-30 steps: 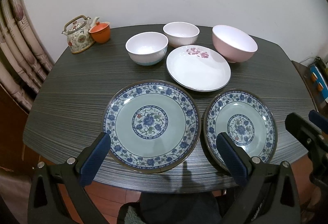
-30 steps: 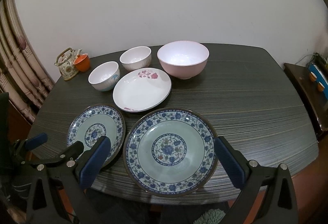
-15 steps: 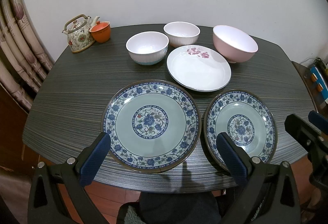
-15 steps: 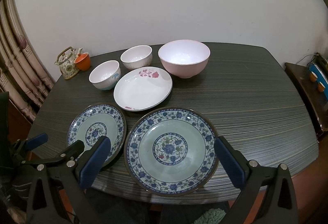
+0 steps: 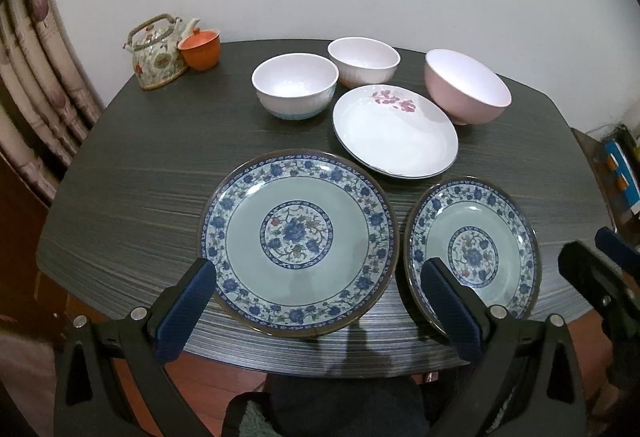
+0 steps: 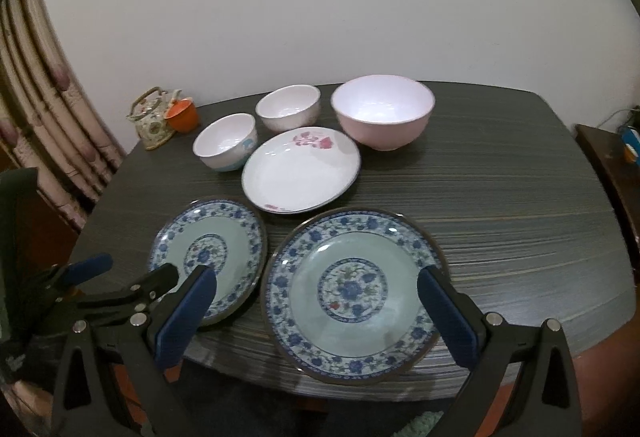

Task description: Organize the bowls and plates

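In the left wrist view the left gripper (image 5: 316,293) hangs low over the near edge of the table (image 5: 132,197), fingers spread wide and holding nothing; its pads frame the big plate (image 5: 298,241), whose near rim lies between them. The right-hand pad overlaps the small plate (image 5: 472,253), hiding part of its near-left rim. At the right border the right gripper (image 5: 600,273) shows only partly, cut off by the frame. Both plates are pale green with blue flower borders and a blue centre medallion. Behind them lie a white dish (image 5: 396,133) with pink flowers, two white bowls (image 5: 294,85) (image 5: 364,61) and a pink bowl (image 5: 466,93); a teapot (image 5: 158,53) and an orange cup (image 5: 200,43) stand at the far left corner. In the right wrist view, slightly blurred, the right gripper (image 6: 316,297) hovers over the big plate (image 6: 352,293), fingers likewise wide apart and empty. The left gripper (image 6: 120,273) juts in from the left beside the small plate (image 6: 208,253), whose near edge it covers. The dish (image 6: 300,169) touches neither plate as far as can be made out.
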`<state>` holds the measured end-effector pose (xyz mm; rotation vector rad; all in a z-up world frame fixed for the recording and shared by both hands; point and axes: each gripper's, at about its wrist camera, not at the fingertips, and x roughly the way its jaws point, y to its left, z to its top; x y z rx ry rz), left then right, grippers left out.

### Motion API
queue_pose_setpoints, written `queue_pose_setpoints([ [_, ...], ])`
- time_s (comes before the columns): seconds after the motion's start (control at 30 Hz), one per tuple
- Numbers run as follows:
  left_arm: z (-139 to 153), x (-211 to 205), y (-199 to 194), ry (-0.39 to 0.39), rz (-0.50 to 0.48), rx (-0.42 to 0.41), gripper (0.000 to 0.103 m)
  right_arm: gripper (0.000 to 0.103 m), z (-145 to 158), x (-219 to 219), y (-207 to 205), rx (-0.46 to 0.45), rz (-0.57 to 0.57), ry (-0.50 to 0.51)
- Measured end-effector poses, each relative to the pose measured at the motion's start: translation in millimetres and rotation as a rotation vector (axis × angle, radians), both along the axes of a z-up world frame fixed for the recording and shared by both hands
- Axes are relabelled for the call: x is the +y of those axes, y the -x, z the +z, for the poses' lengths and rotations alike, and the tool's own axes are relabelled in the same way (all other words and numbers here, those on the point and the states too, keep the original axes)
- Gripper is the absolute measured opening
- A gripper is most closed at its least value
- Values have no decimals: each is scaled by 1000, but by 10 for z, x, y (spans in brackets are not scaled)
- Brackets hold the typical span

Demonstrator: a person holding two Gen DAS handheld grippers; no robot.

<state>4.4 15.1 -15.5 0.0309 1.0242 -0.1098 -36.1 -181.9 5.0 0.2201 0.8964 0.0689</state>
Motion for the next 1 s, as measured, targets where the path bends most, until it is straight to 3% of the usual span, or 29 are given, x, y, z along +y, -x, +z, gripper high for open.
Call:
queue_pose_setpoints([
  [0.17, -47, 164, -99, 49, 32, 35, 99, 93, -55, 63, -80, 20, 81, -62],
  [0.27, -85, 311, -175, 69, 68, 55, 92, 92, -87, 109, -151, 34, 129, -92],
  [0.47, -168, 688, -323, 163, 142, 122, 79, 80, -215, 214, -401, 101, 225, -194],
  [0.7, -279, 1139, -473, 277, 231, 189, 64, 60, -486, 289, -718, 206, 251, -310],
  [0.8, -362, 1285, -517, 326, 256, 224, 58, 52, -587, 346, -821, 239, 259, -327],
  [1.0, -513, 1453, -575, 367, 299, 260, 57, 45, -739, 452, -1037, 289, 275, -316],
])
